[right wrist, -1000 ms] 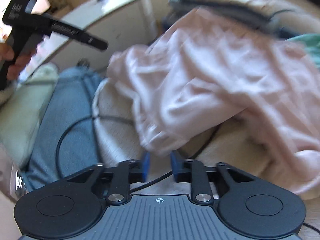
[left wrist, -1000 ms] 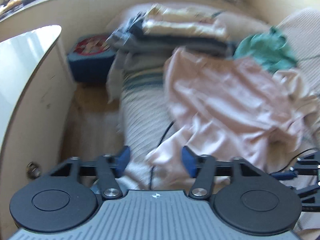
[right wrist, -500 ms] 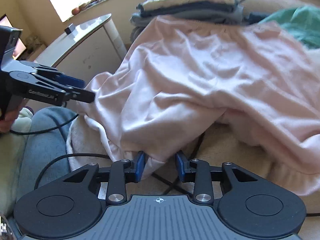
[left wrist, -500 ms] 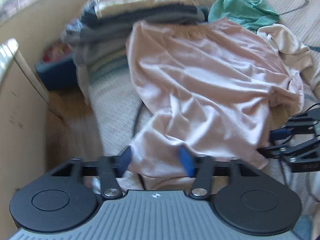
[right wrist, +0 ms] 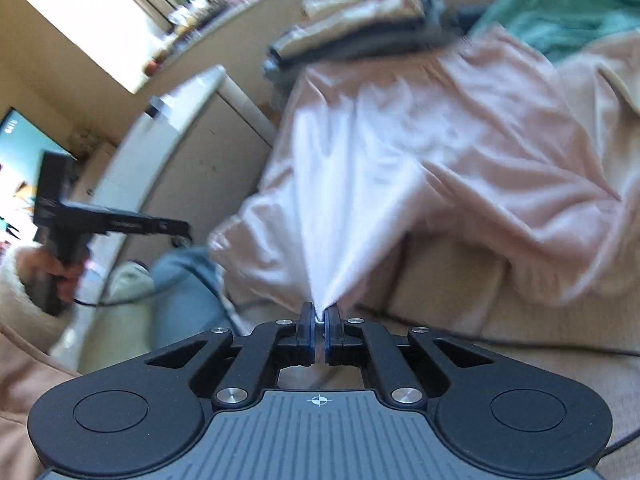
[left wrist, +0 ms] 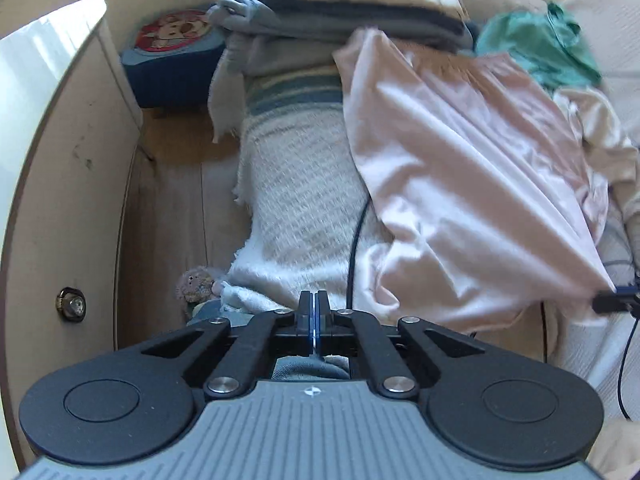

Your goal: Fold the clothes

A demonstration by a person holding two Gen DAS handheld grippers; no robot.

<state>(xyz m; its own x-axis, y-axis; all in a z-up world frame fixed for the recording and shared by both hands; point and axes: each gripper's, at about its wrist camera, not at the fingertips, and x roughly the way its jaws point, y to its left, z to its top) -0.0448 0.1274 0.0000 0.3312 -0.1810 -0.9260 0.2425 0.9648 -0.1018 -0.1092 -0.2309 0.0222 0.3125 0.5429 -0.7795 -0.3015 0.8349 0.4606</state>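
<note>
A pale pink garment (left wrist: 460, 180) lies spread over a cream knitted blanket (left wrist: 296, 184) on the sofa. In the left wrist view my left gripper (left wrist: 315, 304) hovers over the blanket's near edge. Its jaws are closing fully together with nothing seen between them, and the garment's near corner lies just to its right. My right gripper (right wrist: 319, 314) is closing on a pinch of the pink garment (right wrist: 440, 140), and the cloth fans out taut from the pads. The right gripper's tip (left wrist: 612, 300) shows at the garment's right corner. A hand holds the left gripper (right wrist: 182, 232) off to the left.
A stack of folded clothes (left wrist: 352, 4) sits at the sofa's far end, with a green garment (left wrist: 536, 44) and a cream one (left wrist: 596, 128) beside it. A white cabinet (left wrist: 60, 120) and a blue box (left wrist: 172, 52) stand left. A black cable (left wrist: 354, 240) crosses the blanket.
The left jaws closed completely and the garment's corner, earlier between them, now lies to their right. The right jaws closed on the garment's edge, the gripper rolled, and the cloth pulled taut.
</note>
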